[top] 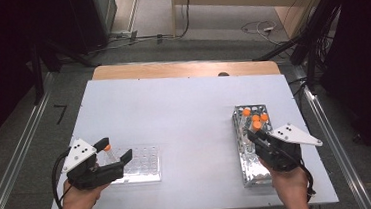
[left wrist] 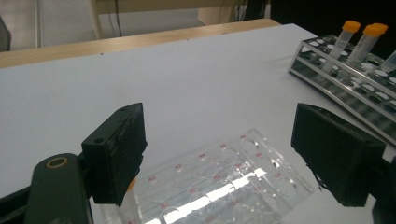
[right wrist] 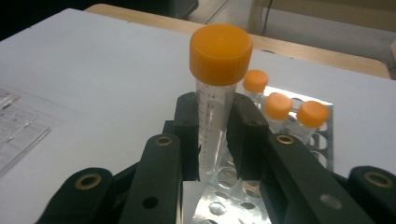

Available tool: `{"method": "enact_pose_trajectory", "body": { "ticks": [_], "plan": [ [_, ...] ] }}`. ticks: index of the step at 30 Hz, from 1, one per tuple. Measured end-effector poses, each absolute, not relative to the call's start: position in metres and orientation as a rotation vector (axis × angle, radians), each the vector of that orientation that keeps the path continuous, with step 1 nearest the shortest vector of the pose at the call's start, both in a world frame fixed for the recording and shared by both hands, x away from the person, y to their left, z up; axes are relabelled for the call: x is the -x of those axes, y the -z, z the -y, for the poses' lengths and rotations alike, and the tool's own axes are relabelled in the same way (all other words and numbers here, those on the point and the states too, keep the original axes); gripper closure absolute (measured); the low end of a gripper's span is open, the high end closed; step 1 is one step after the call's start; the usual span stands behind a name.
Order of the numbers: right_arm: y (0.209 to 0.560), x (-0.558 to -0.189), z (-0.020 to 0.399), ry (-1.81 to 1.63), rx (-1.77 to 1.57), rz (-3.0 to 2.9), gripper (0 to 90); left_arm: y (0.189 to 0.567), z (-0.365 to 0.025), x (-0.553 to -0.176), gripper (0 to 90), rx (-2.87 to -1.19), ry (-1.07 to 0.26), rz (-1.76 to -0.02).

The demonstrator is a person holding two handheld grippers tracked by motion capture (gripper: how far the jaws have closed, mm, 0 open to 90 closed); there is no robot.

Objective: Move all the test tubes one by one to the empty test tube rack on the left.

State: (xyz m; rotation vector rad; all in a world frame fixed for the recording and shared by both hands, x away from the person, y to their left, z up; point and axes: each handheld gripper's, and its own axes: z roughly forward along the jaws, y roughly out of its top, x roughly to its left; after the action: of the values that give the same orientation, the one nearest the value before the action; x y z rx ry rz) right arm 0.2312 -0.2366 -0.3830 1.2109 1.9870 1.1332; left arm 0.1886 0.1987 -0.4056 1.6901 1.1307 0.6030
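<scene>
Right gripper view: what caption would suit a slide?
Right gripper clamps an orange-capped tube above the metal rack.

Each hand carries a black two-jaw tool. The left gripper [top: 114, 150] and the right gripper [top: 255, 136] each bear on top a pale grey three-cornered plate dotted with small black spots. A black cable loops from the near end of each, on the left curling round the wrist, on the right hanging beside the hand. Seen close in the gripper views, the jaws are chunky black blocks with rough, matt pads [left wrist: 133, 149], mounted on dark, smooth link arms whose round pivot holes are ringed with brass-coloured bushings. The forearms are bare, with no sleeves in sight.
</scene>
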Motion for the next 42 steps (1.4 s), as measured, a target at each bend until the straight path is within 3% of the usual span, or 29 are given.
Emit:
{"method": "enact_pose_trajectory", "body": {
  "ticks": [16, 42],
  "plan": [
    [0.396, -0.232, 0.195, -1.172, -1.131, -2.121, 72.5, 0.400, -0.137, -0.195, 18.8, -1.799, -0.558, -0.993],
    [0.418, -0.227, 0.134, -1.179, -0.977, -2.307, 72.5, 0.397, -0.089, -0.202, 22.5, -1.831, -0.506, -0.892]
  ]
}}
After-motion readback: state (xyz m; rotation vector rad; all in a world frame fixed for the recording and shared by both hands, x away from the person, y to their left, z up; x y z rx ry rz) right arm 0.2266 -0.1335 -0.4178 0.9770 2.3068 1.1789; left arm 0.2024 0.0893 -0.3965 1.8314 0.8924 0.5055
